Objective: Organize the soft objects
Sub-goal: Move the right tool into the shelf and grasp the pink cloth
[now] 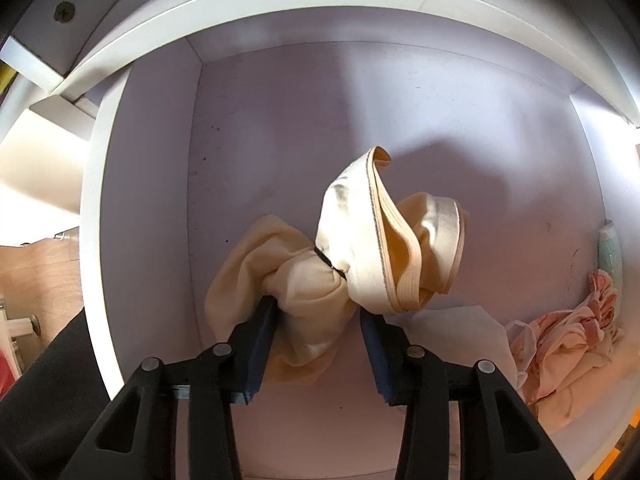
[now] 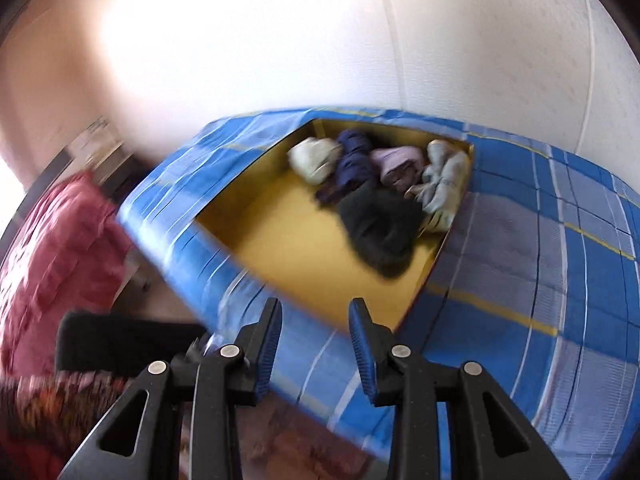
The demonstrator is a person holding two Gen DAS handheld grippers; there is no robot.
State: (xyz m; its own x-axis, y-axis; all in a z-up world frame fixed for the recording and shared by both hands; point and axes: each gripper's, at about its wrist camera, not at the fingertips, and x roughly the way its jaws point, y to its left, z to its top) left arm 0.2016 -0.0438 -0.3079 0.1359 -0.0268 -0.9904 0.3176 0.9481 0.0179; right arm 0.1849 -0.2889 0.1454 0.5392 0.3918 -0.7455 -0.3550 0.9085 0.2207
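White drawer point(image 1: 152, 184) holds a cream bundled fabric garment point(image 1: 352, 248) at its middle, pinched by the left claw point(image 1: 320, 316); pink crumpled cloth point(image 1: 568, 328) lies right. Right claw point(image 2: 316, 320), narrowly parted and empty, faces a blue checked box point(image 2: 540, 240) of rolled clothes point(image 2: 380, 184).

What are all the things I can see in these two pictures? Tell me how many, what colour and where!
cream bundle: one, cream and beige, tied with a dark band, on the drawer floor between the left tongs
pink clothes: one heap, pink, at the drawer's right side
white drawer: one, white walls, pale floor, below the left tongs
yellow box: one, yellow inside, blue checked outside, ahead of the right tongs
rolled clothes: about five, cream, navy, pink, grey and black, at the box's far end
red cloth: one, red, left of the box
left tongs: one, black with blue pads, either side of the bundle
right tongs: one, black with blue pads, empty
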